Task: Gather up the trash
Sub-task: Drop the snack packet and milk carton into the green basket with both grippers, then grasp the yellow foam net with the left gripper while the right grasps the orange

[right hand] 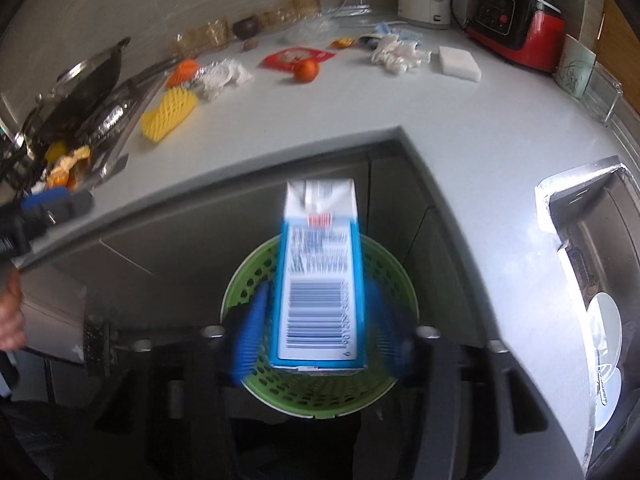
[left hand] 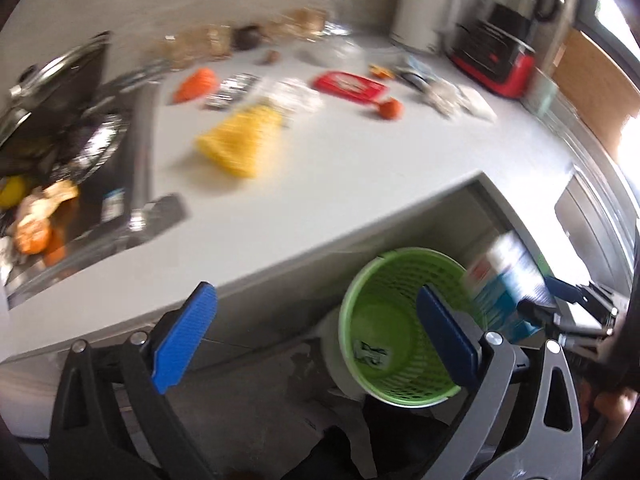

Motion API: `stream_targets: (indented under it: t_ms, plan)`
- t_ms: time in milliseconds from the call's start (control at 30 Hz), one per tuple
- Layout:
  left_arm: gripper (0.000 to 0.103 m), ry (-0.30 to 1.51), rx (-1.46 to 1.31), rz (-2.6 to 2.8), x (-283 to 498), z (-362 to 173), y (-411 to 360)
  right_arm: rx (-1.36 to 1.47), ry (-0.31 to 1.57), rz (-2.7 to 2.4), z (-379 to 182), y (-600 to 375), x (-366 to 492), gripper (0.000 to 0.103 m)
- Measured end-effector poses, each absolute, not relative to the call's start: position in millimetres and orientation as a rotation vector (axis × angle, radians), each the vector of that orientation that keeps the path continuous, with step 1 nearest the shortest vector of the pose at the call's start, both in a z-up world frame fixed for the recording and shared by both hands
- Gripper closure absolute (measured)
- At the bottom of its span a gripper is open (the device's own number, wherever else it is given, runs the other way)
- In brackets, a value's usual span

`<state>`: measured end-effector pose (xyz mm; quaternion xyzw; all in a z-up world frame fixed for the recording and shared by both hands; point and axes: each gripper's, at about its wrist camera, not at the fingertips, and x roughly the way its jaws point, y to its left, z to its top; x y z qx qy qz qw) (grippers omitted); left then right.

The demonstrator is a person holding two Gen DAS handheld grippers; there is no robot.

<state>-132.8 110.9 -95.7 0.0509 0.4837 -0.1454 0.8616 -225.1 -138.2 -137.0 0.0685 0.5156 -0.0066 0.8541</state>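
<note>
Right gripper (right hand: 320, 340) pinching blue-and-white carton (right hand: 320, 276) above green basket (right hand: 248, 292), in front of the near counter edge. Left gripper (left hand: 320, 340) spread wide, holding nothing. Farther off on white counter (right hand: 460, 120): yellow foam net (right hand: 170, 115), red wrapper (right hand: 296, 57), orange fruit (right hand: 307, 69).

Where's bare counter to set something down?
Free: the white counter's front strip, between the yellow foam net and the inner corner, and the stretch toward the foil-edged sink. Crowded: the back, around the red wrapper, white gloves and left stovetop.
</note>
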Motion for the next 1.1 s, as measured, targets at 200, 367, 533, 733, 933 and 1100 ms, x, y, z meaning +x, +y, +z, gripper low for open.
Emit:
stream_targets:
  t_ms: [200,367,533,733,933,1100]
  plan:
    - [0.008,1.014,0.021,-0.253,-123.1,-89.4,142.8,0.132,1.041,-0.049,-118.0,-133.7,-215.3,0.005]
    - [0.008,0.975,-0.013,-0.218,-99.0,-84.4,147.1,0.113,0.982,-0.033,-92.3,-135.6,-190.7,0.002]
    - [0.008,0.936,-0.008,-0.163,-59.7,-87.5,135.5,0.094,0.962,0.011,-80.8,-142.6,-152.9,0.002]
    - [0.008,0.907,0.037,-0.104,-18.7,-96.7,113.9,0.075,0.955,0.094,-77.1,-154.1,-101.9,0.002]
    - [0.008,0.938,0.056,-0.034,22.4,-121.0,96.5,0.054,0.972,0.168,-86.1,-170.7,-51.4,0.002]
    - [0.013,0.972,0.049,0.021,46.2,-138.7,88.9,0.038,0.991,0.21,-98.0,-183.4,-16.8,0.002]
